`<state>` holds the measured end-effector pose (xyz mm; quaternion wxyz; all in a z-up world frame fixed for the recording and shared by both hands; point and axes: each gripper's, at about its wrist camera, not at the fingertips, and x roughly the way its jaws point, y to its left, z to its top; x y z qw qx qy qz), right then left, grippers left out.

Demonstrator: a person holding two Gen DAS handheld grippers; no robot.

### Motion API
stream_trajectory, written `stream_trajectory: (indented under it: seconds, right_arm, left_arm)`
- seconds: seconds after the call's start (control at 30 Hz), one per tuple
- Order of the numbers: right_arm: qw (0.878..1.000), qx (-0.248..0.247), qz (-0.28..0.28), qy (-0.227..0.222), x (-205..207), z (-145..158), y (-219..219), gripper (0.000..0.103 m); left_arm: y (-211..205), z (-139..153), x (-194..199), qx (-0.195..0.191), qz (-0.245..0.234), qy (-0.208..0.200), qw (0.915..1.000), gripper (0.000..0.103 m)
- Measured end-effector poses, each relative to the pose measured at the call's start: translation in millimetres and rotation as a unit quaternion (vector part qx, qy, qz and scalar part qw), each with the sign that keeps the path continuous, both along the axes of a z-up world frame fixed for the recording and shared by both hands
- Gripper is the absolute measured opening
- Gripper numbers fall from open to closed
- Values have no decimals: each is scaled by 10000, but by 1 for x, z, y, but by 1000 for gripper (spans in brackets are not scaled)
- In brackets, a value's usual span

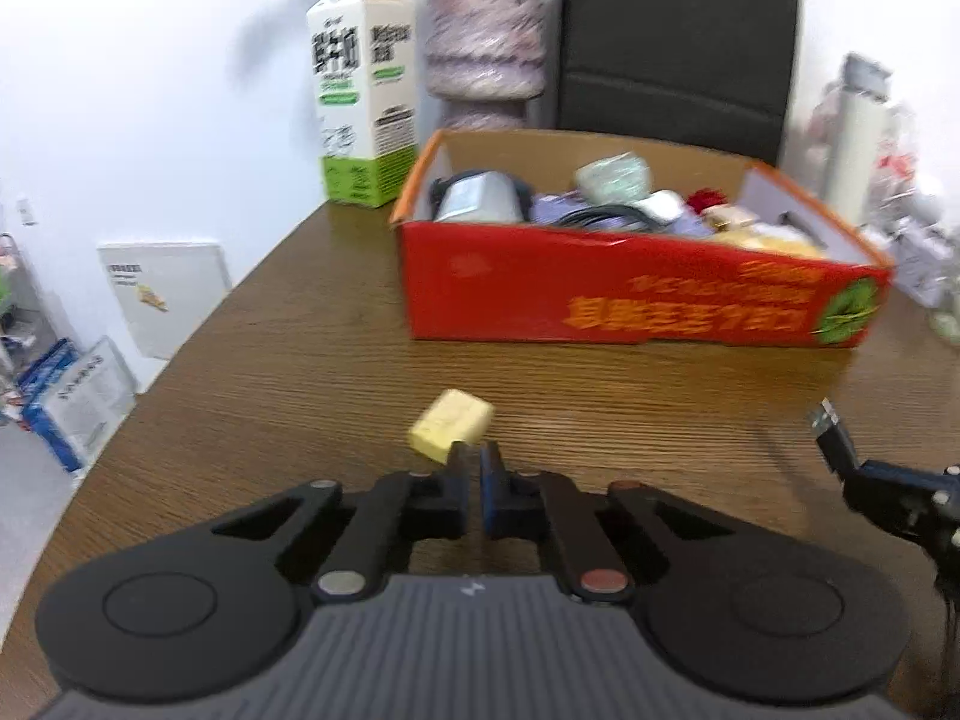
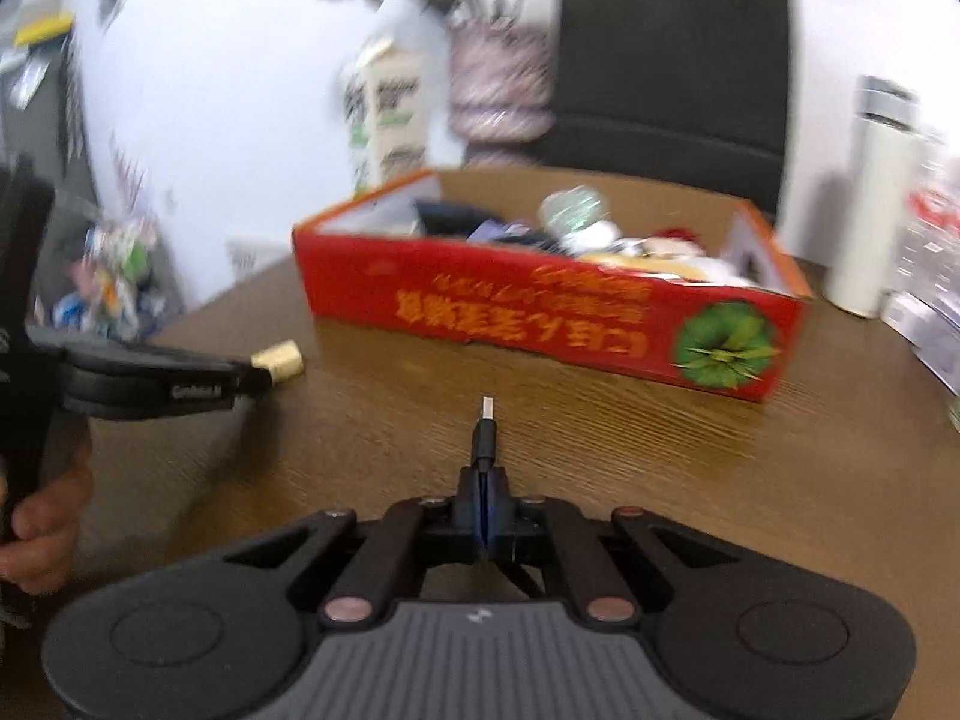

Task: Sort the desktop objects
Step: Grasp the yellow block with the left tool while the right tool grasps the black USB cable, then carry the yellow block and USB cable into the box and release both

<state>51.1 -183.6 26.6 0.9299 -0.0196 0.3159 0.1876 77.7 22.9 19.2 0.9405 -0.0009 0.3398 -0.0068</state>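
A small yellow block (image 1: 450,425) lies on the brown wooden table (image 1: 270,372), right at the tips of my left gripper (image 1: 476,450). The jaws stand together with only a thin slit between them, and the block touches the left fingertip from beyond. The right wrist view shows the same block (image 2: 279,362) at the left gripper's tip (image 2: 262,376). My right gripper (image 2: 483,477) is shut on a black USB cable, whose plug (image 2: 485,432) sticks out forward above the table. The red cardboard box (image 1: 630,300) stands behind, holding several items.
A milk carton (image 1: 366,96), a mottled vase (image 1: 483,42) and a black chair back (image 1: 678,42) stand behind the box. A white flask (image 2: 876,198) and clutter sit at the right. A hand (image 2: 42,516) holds the left gripper's handle. The table edge runs along the left.
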Motion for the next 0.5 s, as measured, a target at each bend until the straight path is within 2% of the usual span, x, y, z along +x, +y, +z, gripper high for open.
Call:
stream_trajectory:
  seconds: [0.13, 0.27, 0.43, 0.5]
  right_arm:
    - [9967, 508, -476, -428, -29, 25, -31, 1]
    - [9896, 848, -719, -916, -62, 45, -51, 1]
    - [9842, 1052, -783, -1186, -86, 52, -57, 1]
    - [9835, 1059, -730, -1269, -94, 53, -54, 1]
  left_arm:
    - [0, 12, -37, -178, -255, -281, 9991, 2]
    - [0, 17, -80, -421, -417, -496, 9970, 2]
    - [-7, 33, -123, -518, -540, -1057, 9916, 2]
    - [-6, 35, -120, -433, -445, -1061, 9924, 3]
